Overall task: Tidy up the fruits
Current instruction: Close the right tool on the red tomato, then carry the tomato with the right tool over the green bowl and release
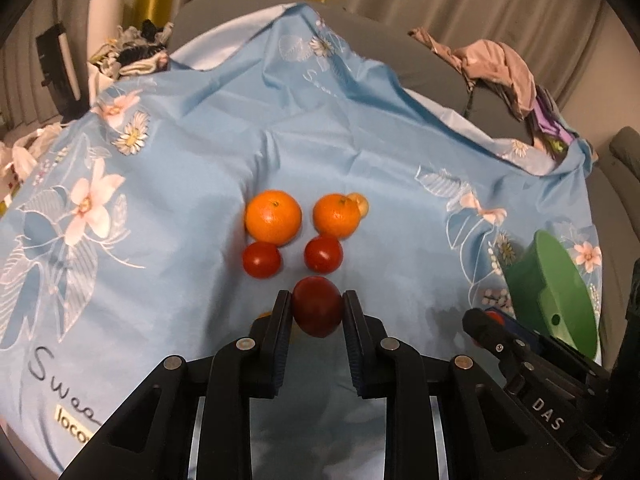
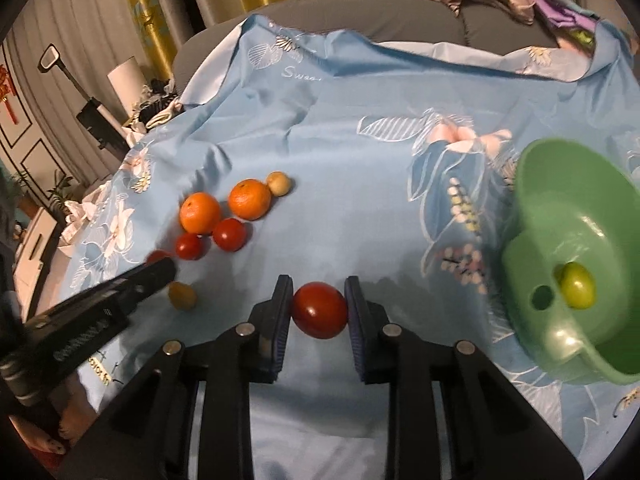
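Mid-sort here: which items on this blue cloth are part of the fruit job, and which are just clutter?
Job items:
- two round orange mandarins
- small red tomatoes
- dark red fruit in left gripper
- red tomato in right gripper
- small yellowish fruits
- green plastic bowl holding a green fruit

Clutter:
- crumpled pink clothing
- white paper roll

Cloth script: we read "Swee", cut off, in dark handwriting on the blue floral cloth (image 1: 192, 152); a white, fainter "Swee" sits at its far end
Cloth label: "loco", cut off
Right gripper (image 1: 480, 326): "DAS" in white on its black body
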{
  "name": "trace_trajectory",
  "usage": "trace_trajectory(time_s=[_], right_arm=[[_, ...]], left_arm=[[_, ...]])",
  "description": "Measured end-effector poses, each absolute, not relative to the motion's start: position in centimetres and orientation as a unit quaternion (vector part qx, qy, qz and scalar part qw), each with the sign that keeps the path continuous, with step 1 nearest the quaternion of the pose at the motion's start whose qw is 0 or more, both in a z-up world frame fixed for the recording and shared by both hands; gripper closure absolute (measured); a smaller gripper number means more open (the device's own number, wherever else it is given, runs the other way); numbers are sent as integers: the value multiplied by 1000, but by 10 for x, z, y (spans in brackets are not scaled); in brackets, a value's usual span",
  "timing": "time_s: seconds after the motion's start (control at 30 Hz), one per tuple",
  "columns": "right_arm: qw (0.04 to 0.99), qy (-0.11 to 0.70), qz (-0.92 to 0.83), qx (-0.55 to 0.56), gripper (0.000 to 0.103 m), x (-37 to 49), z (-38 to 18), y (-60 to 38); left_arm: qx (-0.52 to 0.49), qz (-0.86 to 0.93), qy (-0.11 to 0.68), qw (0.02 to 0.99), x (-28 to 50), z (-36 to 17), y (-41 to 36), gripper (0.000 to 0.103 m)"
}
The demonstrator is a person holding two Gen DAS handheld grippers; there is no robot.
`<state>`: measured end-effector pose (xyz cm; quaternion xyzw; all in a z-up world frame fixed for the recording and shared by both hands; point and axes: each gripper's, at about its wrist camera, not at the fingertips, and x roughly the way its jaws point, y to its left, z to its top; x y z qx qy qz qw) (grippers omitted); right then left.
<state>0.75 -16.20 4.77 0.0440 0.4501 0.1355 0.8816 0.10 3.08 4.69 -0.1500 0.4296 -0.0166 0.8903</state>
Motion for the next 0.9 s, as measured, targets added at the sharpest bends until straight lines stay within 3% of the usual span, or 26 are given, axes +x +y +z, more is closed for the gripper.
trace_trajectory(time_s=[0.9], right_arm=[[913, 377, 140, 70, 76, -14, 92, -183]], left_arm=[[-132, -58, 363, 920, -29, 92, 6, 78]])
